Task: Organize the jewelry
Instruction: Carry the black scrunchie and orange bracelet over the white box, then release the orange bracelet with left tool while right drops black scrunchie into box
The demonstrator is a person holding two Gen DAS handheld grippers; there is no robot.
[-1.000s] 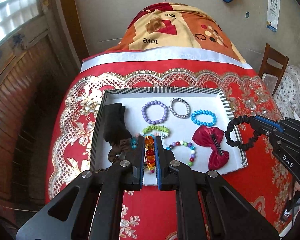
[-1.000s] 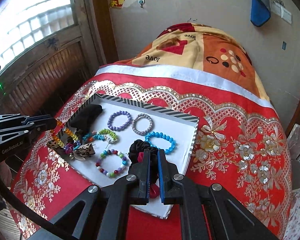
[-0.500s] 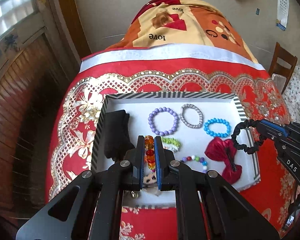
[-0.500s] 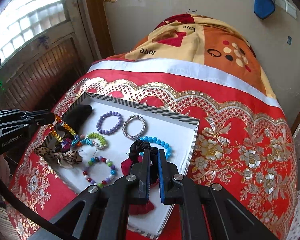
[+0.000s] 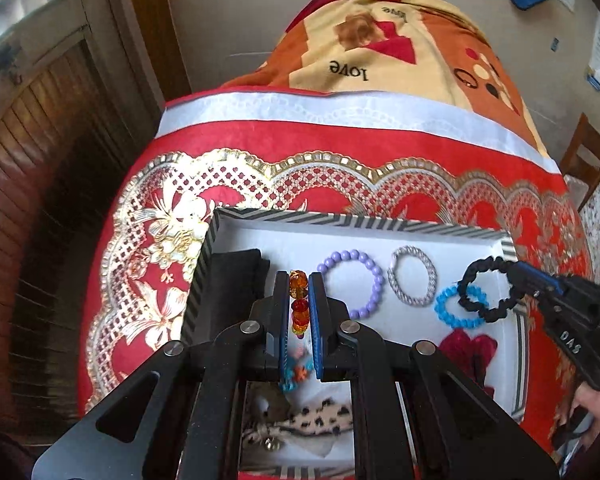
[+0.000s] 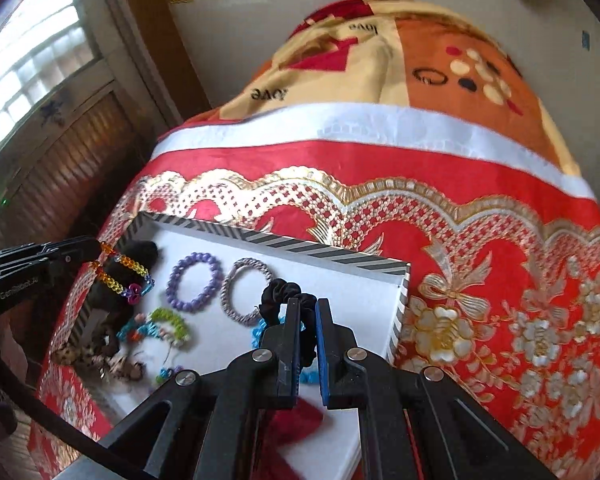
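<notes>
Both tools are carrying pieces down toward the white tray (image 5: 420, 227) on the red-clothed worktop (image 5: 340, 168). The left tool (image 5: 299, 280) is pinching a strand of orange and amber beads (image 5: 299, 304), which hangs between its pads just above the tray's left part, beside the black cloth (image 5: 236, 280) and left of the purple bead bracelet (image 5: 350, 284). The right tool (image 6: 308, 320) is pressed shut on a black scrunchie (image 6: 284, 294), whose loop juts past its tips over the blue bracelet (image 5: 458, 312) and beside the silver bracelet (image 6: 242, 292). To do this well, each piece should be lowered onto bare white floor clear of its neighbours, then released only once it rests. Against the earlier views, both tools sit lower and further in over the tray, the grips unchanged; the near corner is blurred, so the clutter there is probably bows and small bracelets.
</notes>
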